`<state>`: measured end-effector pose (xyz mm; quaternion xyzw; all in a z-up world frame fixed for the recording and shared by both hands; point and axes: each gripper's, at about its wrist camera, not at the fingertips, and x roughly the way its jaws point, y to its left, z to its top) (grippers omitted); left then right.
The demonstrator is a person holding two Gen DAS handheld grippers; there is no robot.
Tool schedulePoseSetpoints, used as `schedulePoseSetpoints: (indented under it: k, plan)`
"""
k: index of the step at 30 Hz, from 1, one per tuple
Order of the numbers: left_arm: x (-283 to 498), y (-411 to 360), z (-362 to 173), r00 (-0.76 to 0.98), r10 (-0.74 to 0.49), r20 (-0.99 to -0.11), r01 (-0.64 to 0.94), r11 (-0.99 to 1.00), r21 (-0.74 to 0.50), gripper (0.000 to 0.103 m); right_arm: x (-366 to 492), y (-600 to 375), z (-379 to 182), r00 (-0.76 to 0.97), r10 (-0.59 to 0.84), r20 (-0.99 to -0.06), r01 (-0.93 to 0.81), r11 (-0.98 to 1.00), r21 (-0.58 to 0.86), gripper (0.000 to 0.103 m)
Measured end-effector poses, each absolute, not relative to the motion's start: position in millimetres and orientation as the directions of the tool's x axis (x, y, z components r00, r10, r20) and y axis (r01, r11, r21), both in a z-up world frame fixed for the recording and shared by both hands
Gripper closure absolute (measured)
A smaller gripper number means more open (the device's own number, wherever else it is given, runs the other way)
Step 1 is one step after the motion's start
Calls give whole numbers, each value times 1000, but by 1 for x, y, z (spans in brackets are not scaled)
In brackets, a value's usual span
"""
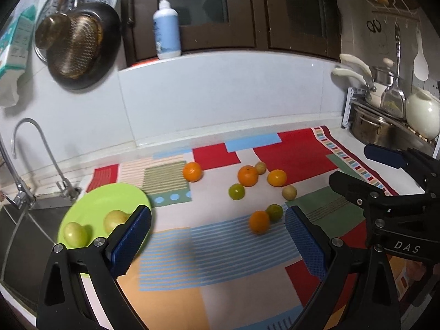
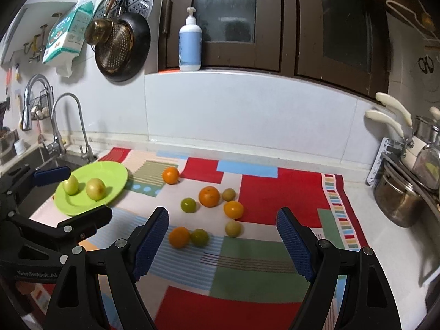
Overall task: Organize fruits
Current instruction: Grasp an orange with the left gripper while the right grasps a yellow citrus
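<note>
Left gripper [image 1: 217, 236] and right gripper [image 2: 222, 243]: jaws wide, nothing between them. Eight small fruits, oranges [image 2: 209, 196] among them, lie scattered on patchwork cloth [image 2: 275, 192]. Two pale ones sit on green plate [image 2: 115, 174] beside sink.

Soap bottle [image 2: 190, 44] on sill, pan [image 2: 123, 48] on wall

light: dim, indoor | shadows: soft | edges: fisheye bending, dark corners | blur: slight, perhaps from motion
</note>
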<state>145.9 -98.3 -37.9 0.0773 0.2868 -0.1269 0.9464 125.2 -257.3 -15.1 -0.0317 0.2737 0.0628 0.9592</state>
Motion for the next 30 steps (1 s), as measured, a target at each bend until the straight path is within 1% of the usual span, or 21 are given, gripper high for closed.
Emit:
schedulePoseSetpoints:
  k: [4, 6, 12, 16, 20, 22, 25, 27, 30]
  plan:
    - [162, -110, -56, 775, -193, -602, 295, 953, 74, 8, 142, -266, -32, 821, 117, -559, -161, 986, -29, 22]
    - [171, -116, -67, 755, -185, -629, 303, 949, 84, 12, 149, -270, -39, 812, 121, -571, -169, 985, -32, 22]
    - [193, -127, -92, 696, -192, -692, 338, 938, 79, 17, 172, -278, -67, 777, 120, -618, -170, 985, -23, 23]
    - [203, -132, -104, 664, -212, -718, 368, 927, 67, 21, 186, -282, -83, 747, 127, -652, -168, 986, -1, 28]
    - [210, -138, -115, 632, -230, -740, 404, 913, 61, 30, 198, -282, -97, 722, 127, -680, -172, 985, 1, 31]
    - [212, -141, -119, 623, -237, -746, 411, 910, 55, 32, 202, -281, -103, 708, 127, -694, -177, 984, -1, 35]
    - [217, -142, -122, 613, -245, -751, 415, 909, 42, 35, 208, -281, -110, 689, 134, -712, -183, 983, 7, 38]
    - [219, -143, -124, 605, -253, -755, 420, 907, 32, 41, 211, -280, -113, 684, 132, -718, -184, 983, 5, 40]
    - [223, -145, -127, 590, -270, -761, 430, 903, 13, 46, 217, -279, -117, 673, 133, -728, -187, 982, 6, 43]
